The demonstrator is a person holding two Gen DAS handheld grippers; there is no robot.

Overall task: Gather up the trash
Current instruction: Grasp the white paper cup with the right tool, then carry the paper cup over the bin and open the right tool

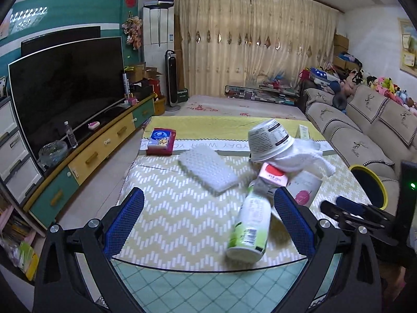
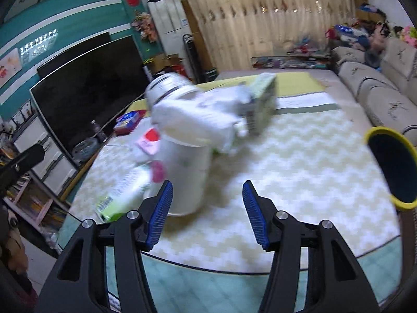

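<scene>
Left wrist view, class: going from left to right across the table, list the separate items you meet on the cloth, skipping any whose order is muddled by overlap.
Red tissue box → white textured pad → lying green-and-white bottle → yellow-rimmed bin beyond the table's right edge. The upturned cup, white cloth and carton pile up together, so they are left out.

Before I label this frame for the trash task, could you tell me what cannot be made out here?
- Right wrist view: the trash pile is motion-blurred, so labels are unreadable.
- Left wrist view: the white cup is partly hidden behind the pink carton and cloth.
- The yellow-rimmed bin is cut off at the edge; its contents are dark.
</scene>
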